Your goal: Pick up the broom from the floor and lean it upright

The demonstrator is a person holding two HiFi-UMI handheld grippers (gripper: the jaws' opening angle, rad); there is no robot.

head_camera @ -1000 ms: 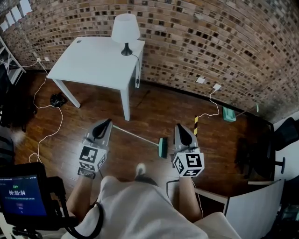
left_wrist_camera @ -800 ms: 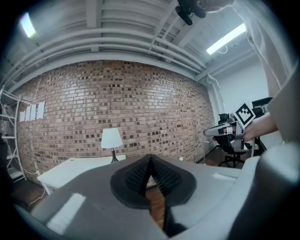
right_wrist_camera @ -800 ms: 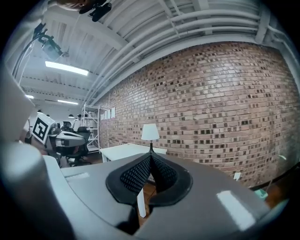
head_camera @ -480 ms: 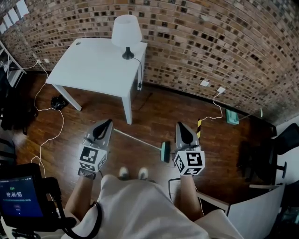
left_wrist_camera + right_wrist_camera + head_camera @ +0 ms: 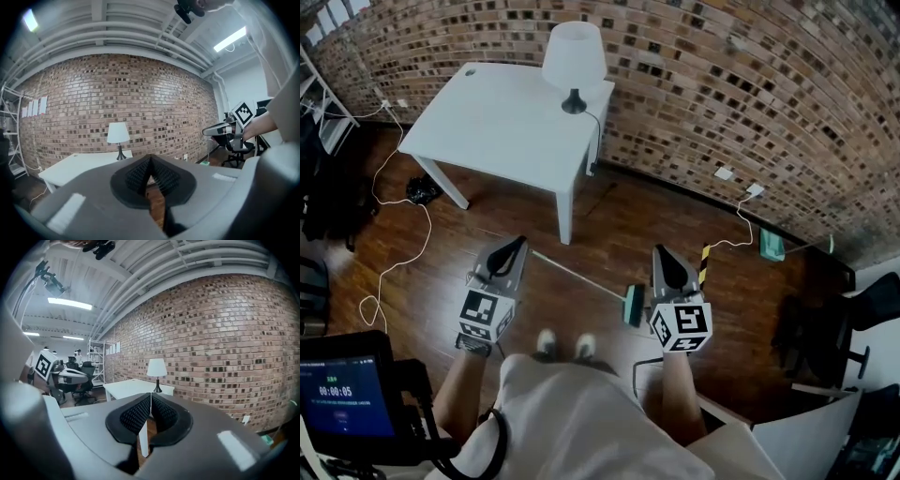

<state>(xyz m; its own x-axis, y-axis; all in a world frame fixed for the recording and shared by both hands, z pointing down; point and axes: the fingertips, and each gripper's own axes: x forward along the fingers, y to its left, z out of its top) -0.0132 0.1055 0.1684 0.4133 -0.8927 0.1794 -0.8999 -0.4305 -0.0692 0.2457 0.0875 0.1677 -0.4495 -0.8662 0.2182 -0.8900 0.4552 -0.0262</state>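
Presently broom (image 5: 581, 277) on floor (image 5: 600, 220) btwn L gripper (image 5: 512, 247) & R gripper (image 5: 662, 255), fingers shut, empty.

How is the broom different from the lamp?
The broom lies flat on the wooden floor; the lamp stands upright on the white table. The broom is long and thin with a green head; the lamp is short with a wide white shade. Neither is being held.

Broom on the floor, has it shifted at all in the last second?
No. The broom still lies on the floor, its handle tip just by the white table's front leg, as before.
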